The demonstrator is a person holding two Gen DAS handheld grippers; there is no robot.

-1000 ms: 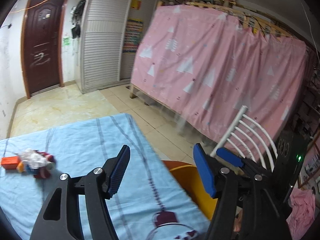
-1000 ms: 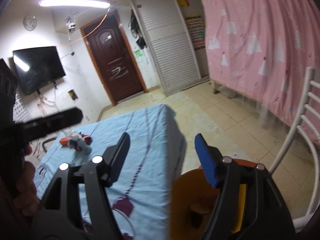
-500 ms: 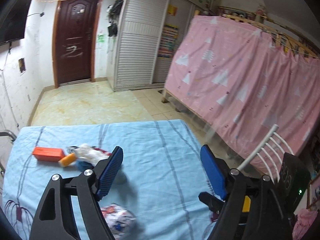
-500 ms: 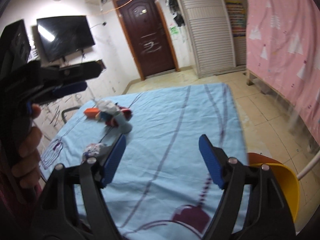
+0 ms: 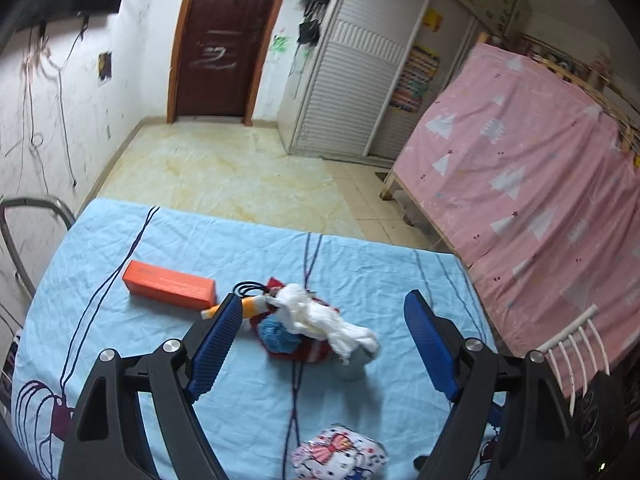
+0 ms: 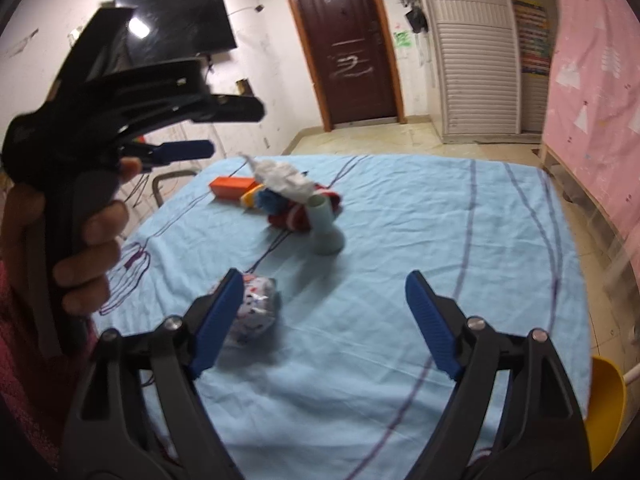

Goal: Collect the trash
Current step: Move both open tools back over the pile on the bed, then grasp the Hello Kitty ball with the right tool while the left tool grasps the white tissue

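Observation:
A pile of trash lies on the blue tablecloth: crumpled white tissue, a red and blue wrapper, an orange box, a pale green cup and a patterned crumpled ball. My left gripper is open and empty, held above the pile. My right gripper is open and empty above the cloth, with the patterned ball beside its left finger. The left gripper also shows in the right wrist view, held in a hand.
A yellow bin stands off the table's right edge. A white chair back is at the right. A pink curtain hangs over a bed frame beyond. A metal chair frame is at the table's left.
Both grippers swung left from the yellow bin to over the table. The trash pile now lies between the left gripper's fingers in view. Both stayed open.

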